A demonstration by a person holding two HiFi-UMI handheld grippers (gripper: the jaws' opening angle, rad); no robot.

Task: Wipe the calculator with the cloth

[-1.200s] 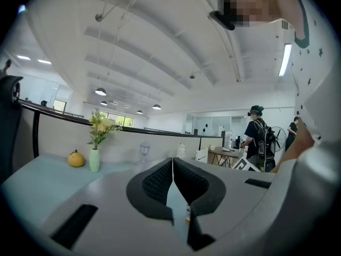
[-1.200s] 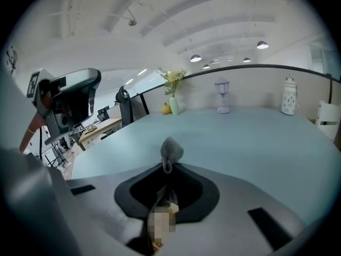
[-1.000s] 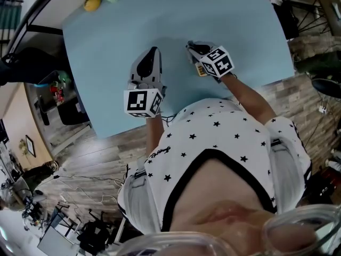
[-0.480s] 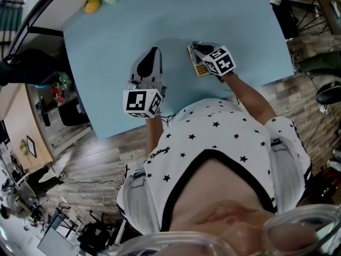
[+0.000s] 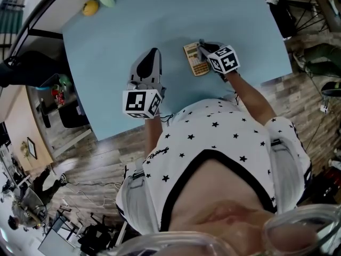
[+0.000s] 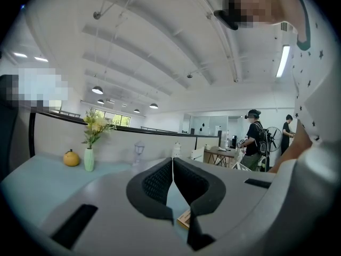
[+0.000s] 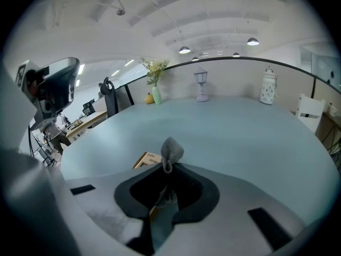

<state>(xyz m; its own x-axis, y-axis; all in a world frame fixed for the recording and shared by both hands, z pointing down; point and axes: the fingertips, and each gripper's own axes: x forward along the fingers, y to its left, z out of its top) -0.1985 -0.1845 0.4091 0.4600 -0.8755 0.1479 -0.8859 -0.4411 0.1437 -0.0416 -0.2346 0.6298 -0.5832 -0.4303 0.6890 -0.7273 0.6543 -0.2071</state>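
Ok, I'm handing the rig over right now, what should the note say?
Left gripper: shut, empty, over the table, left of the calculator.
Right gripper: shut on the cloth, at the calculator's right edge.
Done: cloth gripped and at the calculator.
Left: wipe its face; how much is wiped cannot be told.

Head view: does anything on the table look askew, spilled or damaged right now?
Nothing stands out: no spill or damage. The tan rectangular calculator lies flat on the pale blue table beside the right gripper, which pinches a bunched grey cloth. The left gripper is shut and empty.
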